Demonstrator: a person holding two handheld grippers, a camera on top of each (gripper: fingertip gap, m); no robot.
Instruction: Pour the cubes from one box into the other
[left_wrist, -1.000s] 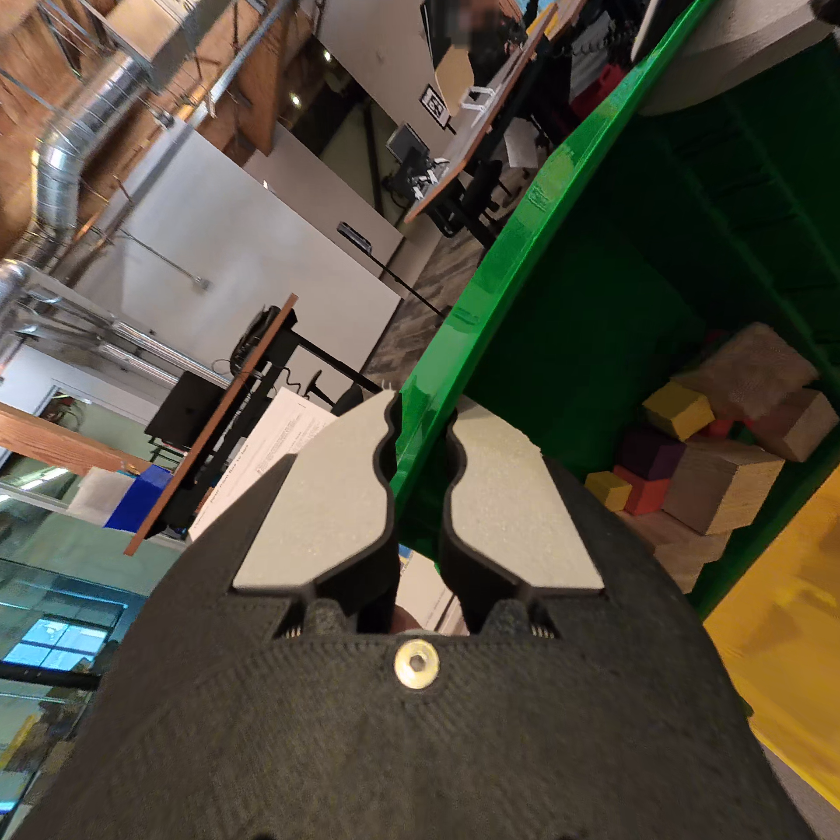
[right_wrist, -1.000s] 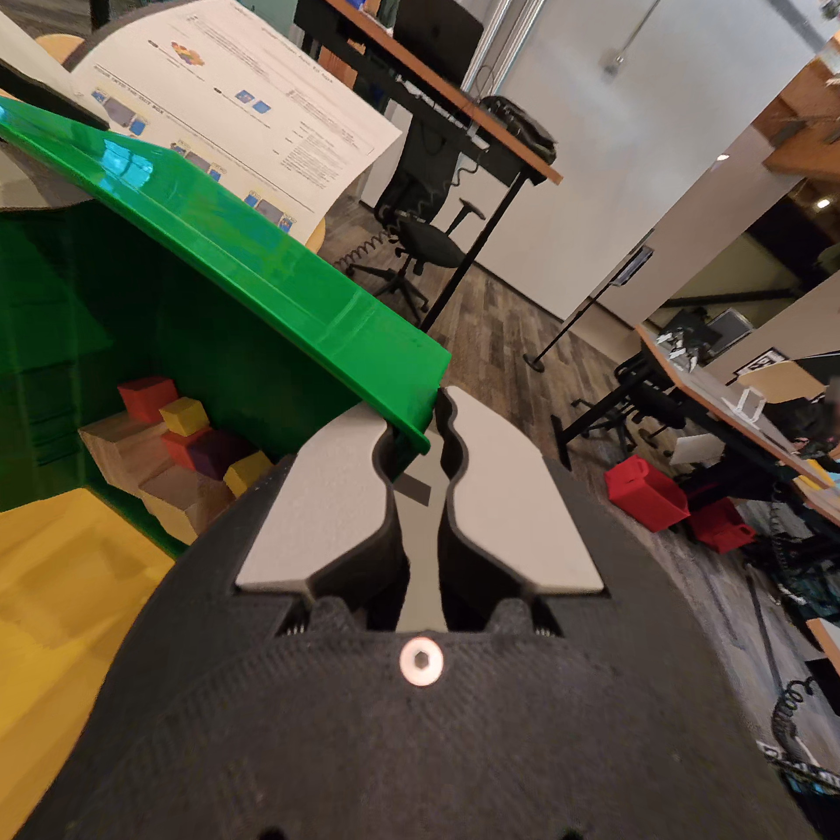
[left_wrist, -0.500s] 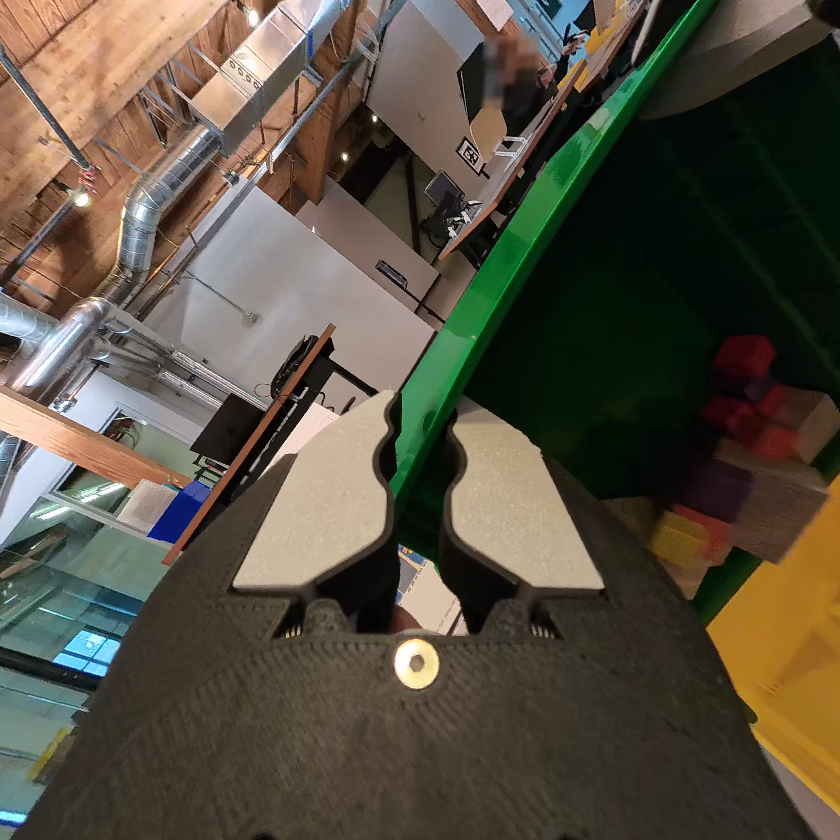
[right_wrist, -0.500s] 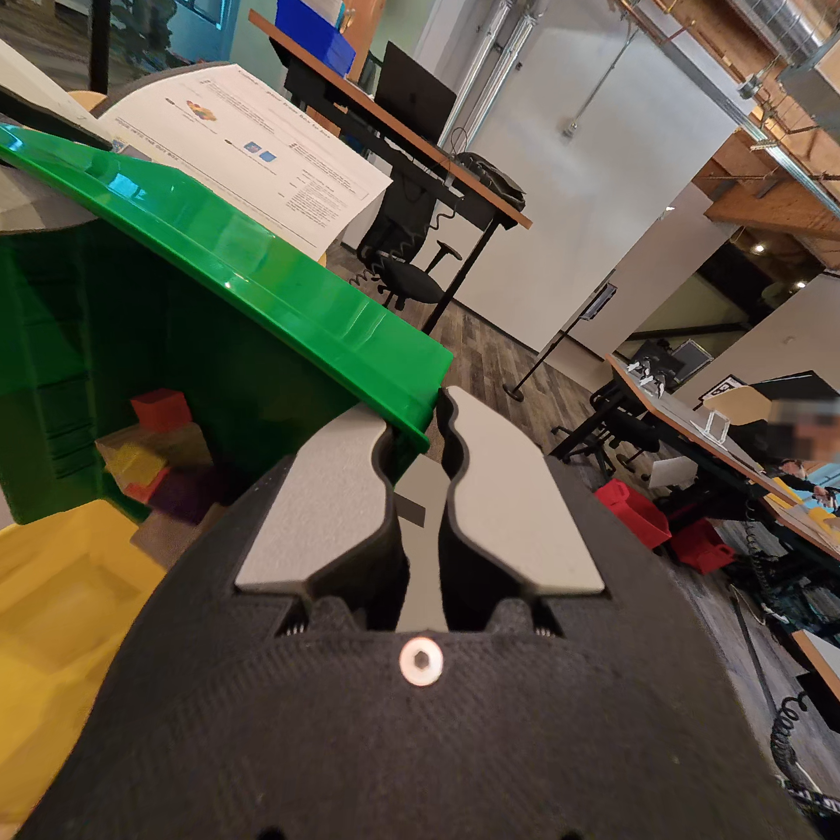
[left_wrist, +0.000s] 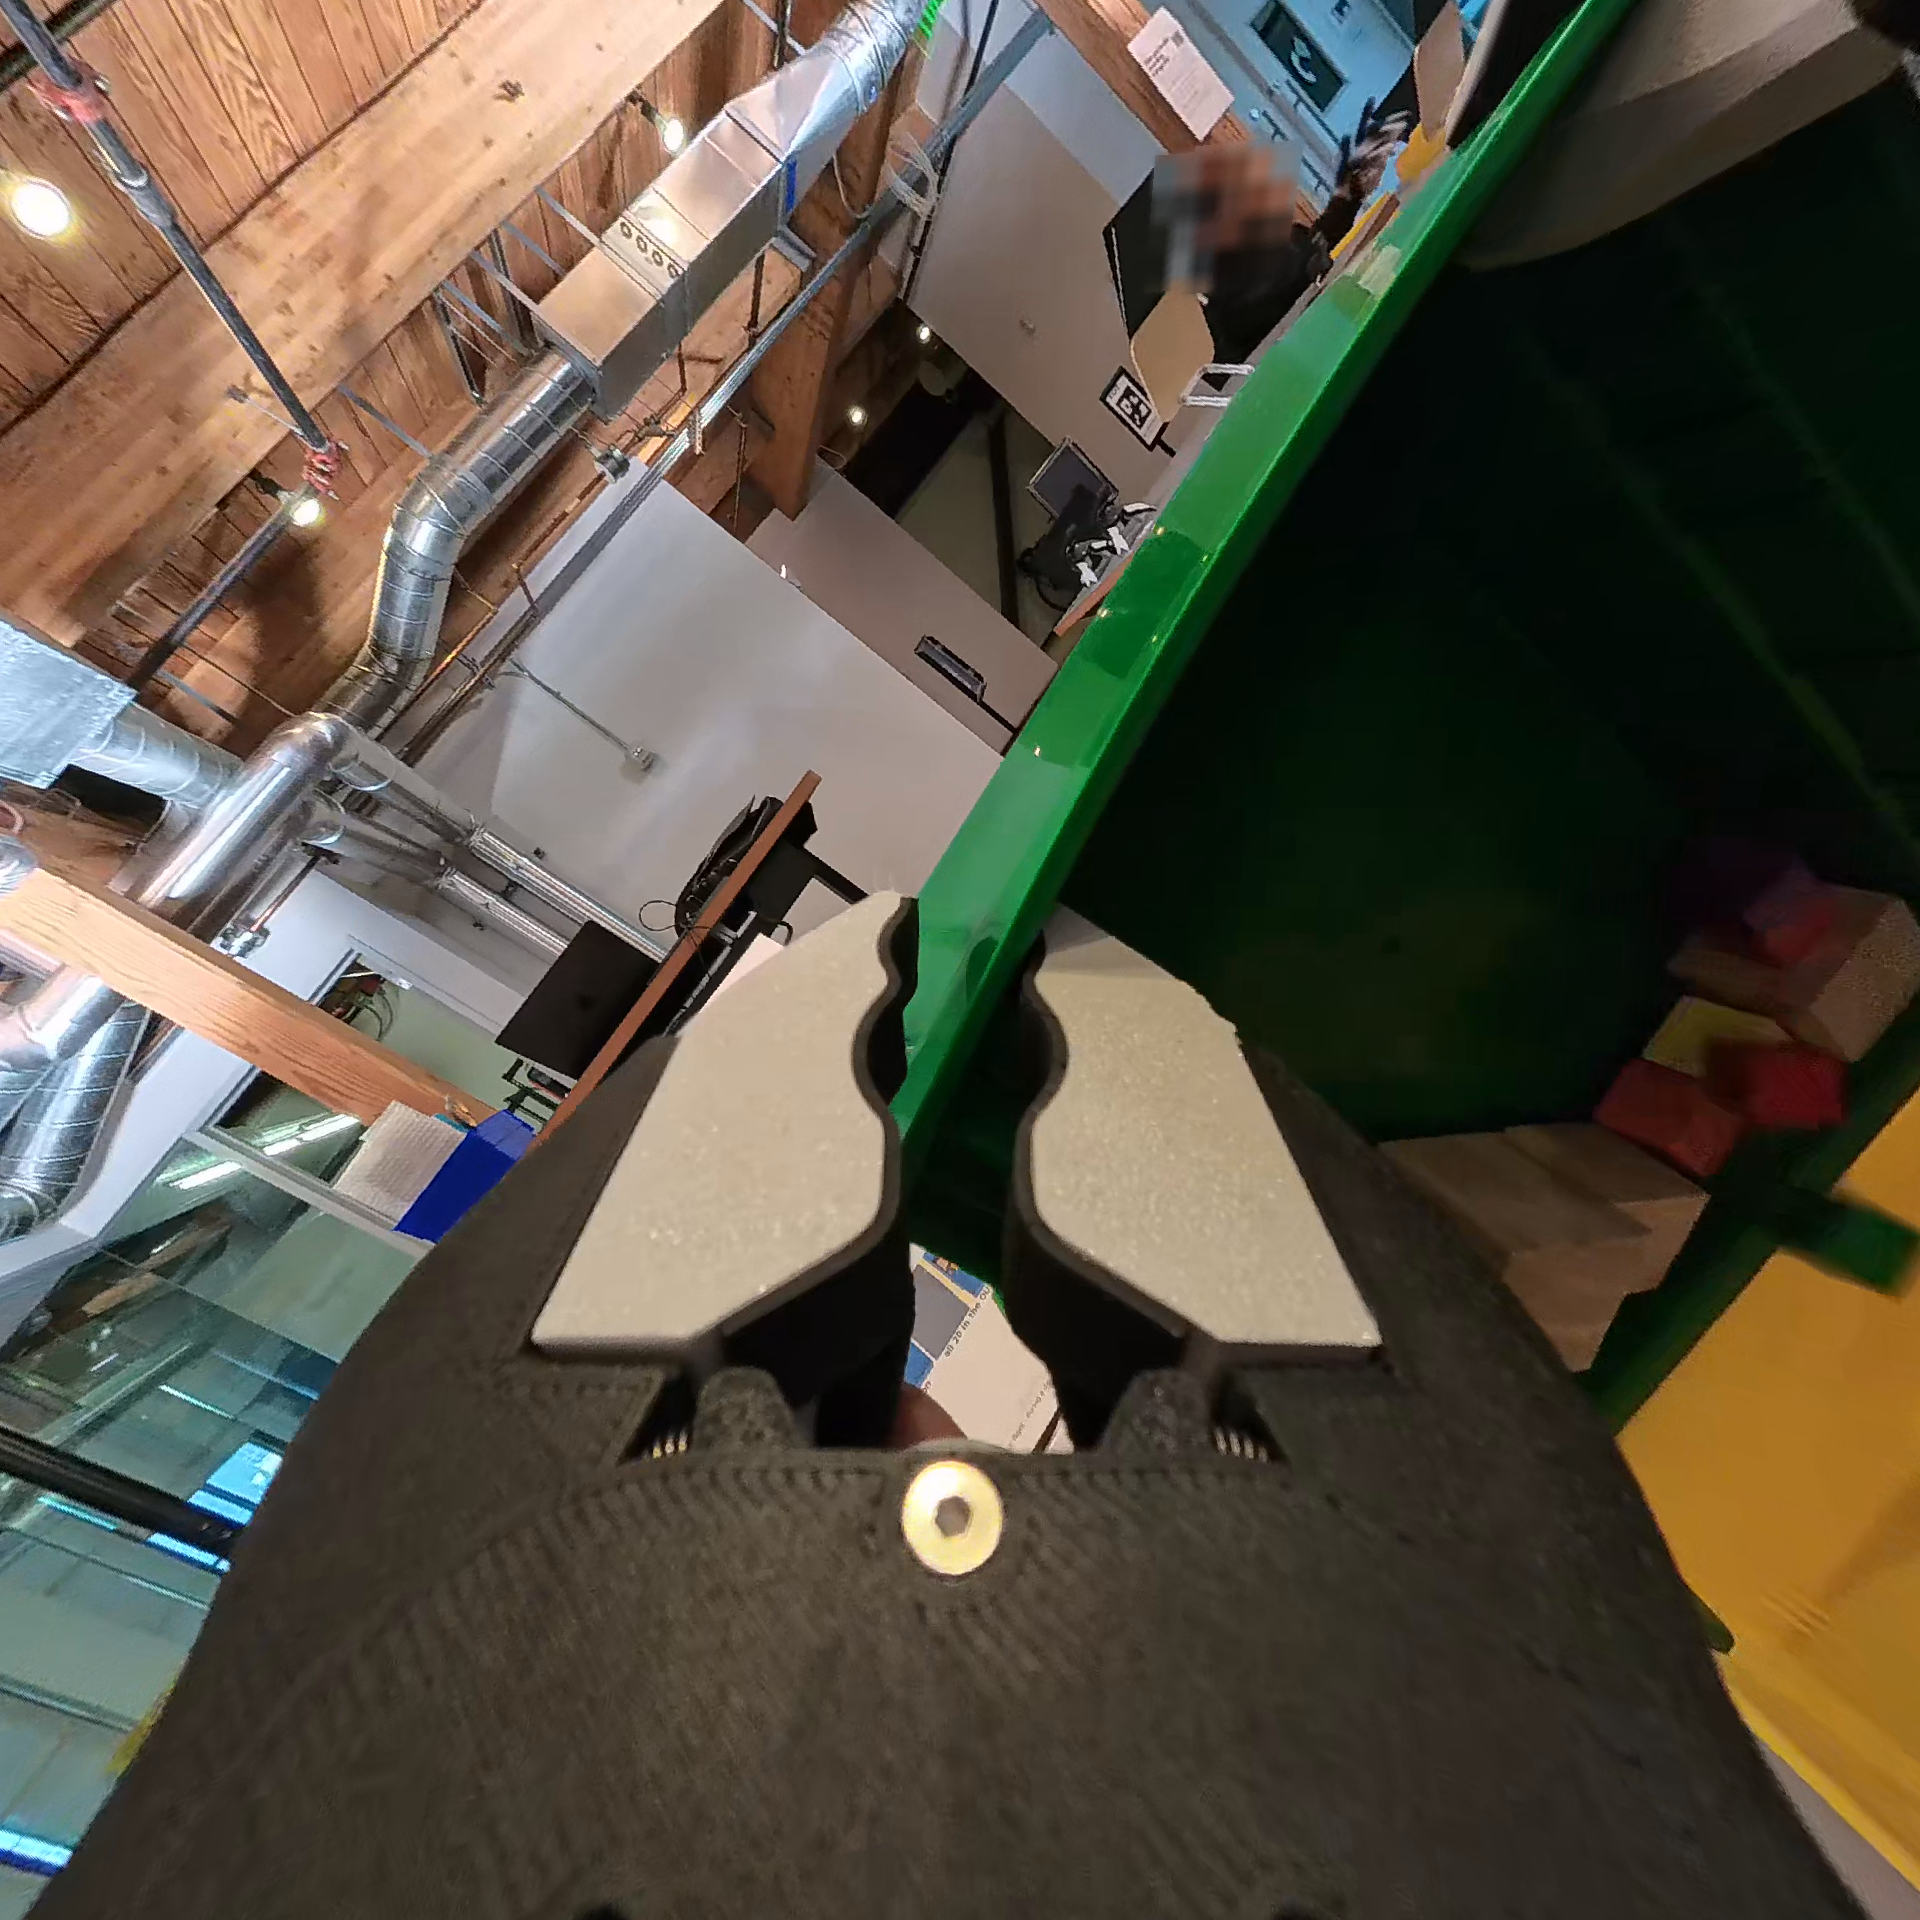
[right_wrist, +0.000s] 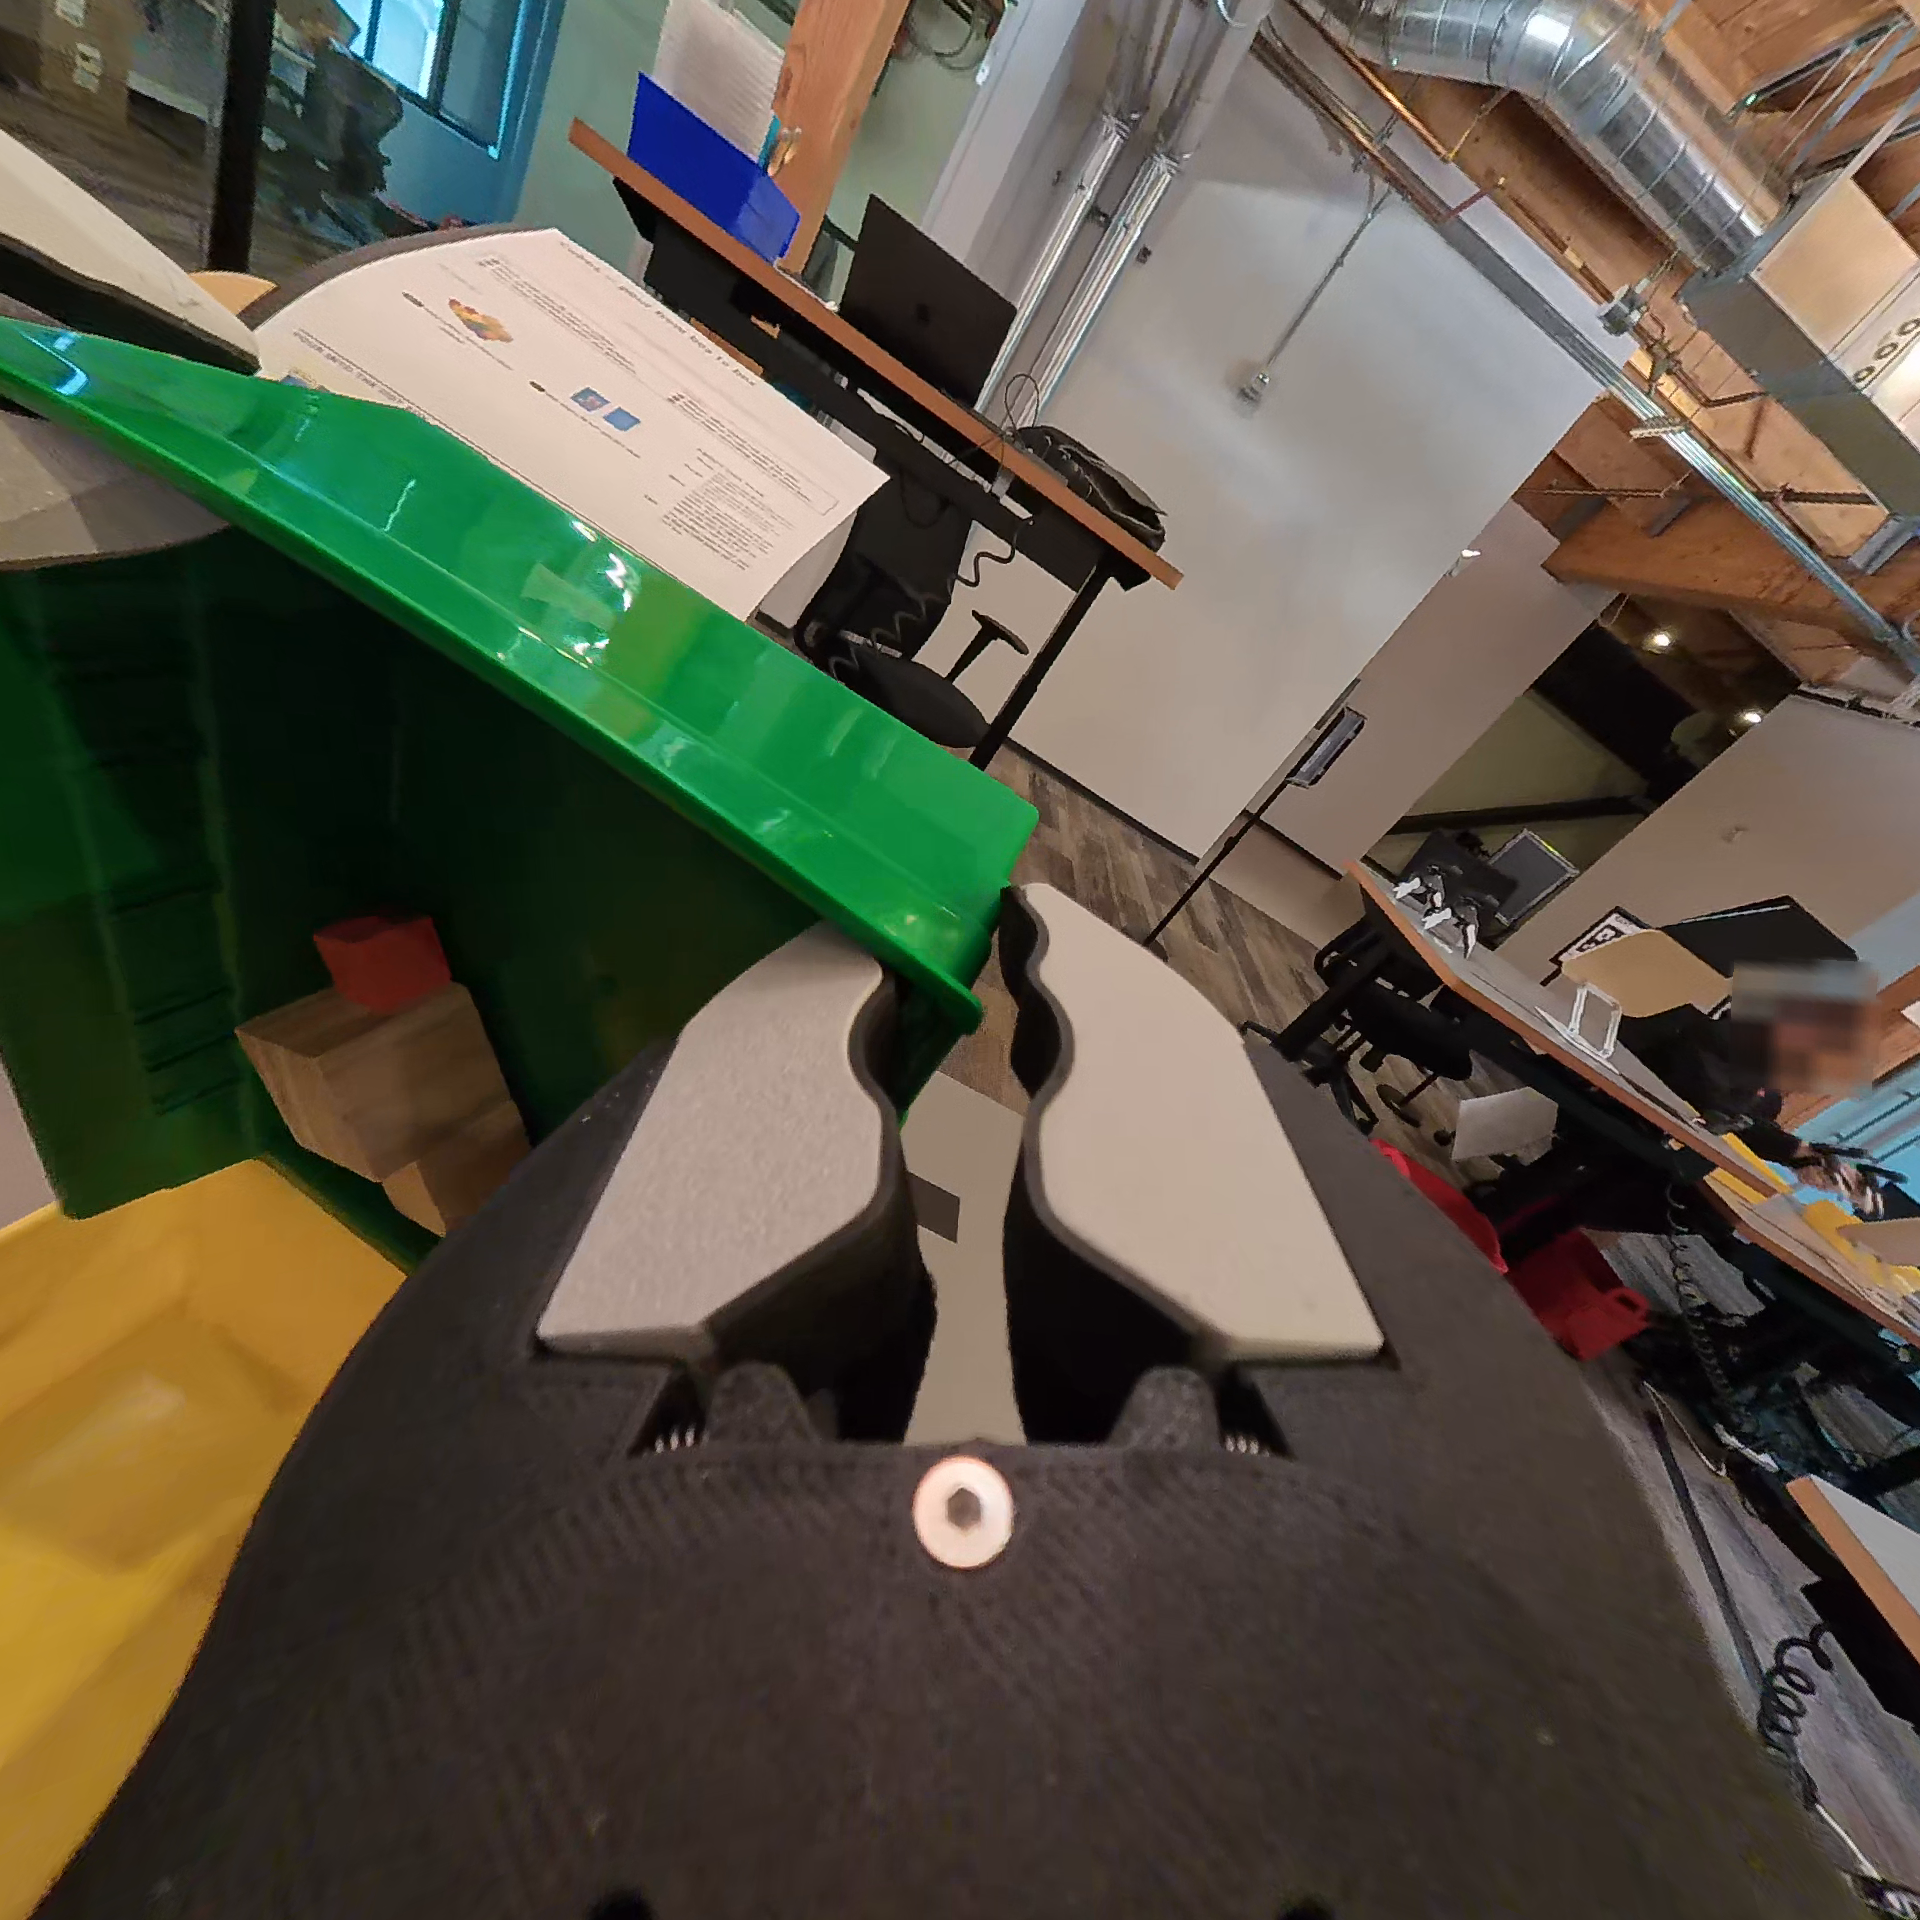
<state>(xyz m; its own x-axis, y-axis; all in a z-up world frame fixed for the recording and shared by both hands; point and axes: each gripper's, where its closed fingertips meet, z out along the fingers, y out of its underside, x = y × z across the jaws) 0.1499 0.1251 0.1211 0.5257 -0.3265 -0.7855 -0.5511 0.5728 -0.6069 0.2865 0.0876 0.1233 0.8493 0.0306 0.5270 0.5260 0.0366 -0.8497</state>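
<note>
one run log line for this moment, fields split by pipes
left gripper: shut on green box rim | right gripper: shut on rim | box: tipped over yellow box | cubes: at lip, spilling

At twelve o'clock, silver ducts (left_wrist: 488, 499) run under a wooden ceiling (left_wrist: 312, 208). A printed sheet (right_wrist: 623, 416) lies at eleven o'clock, a laptop (right_wrist: 920, 312) and blue bin (right_wrist: 707, 182) on a desk behind; red bins (right_wrist: 1558, 1278) sit on the floor at three o'clock.
</note>
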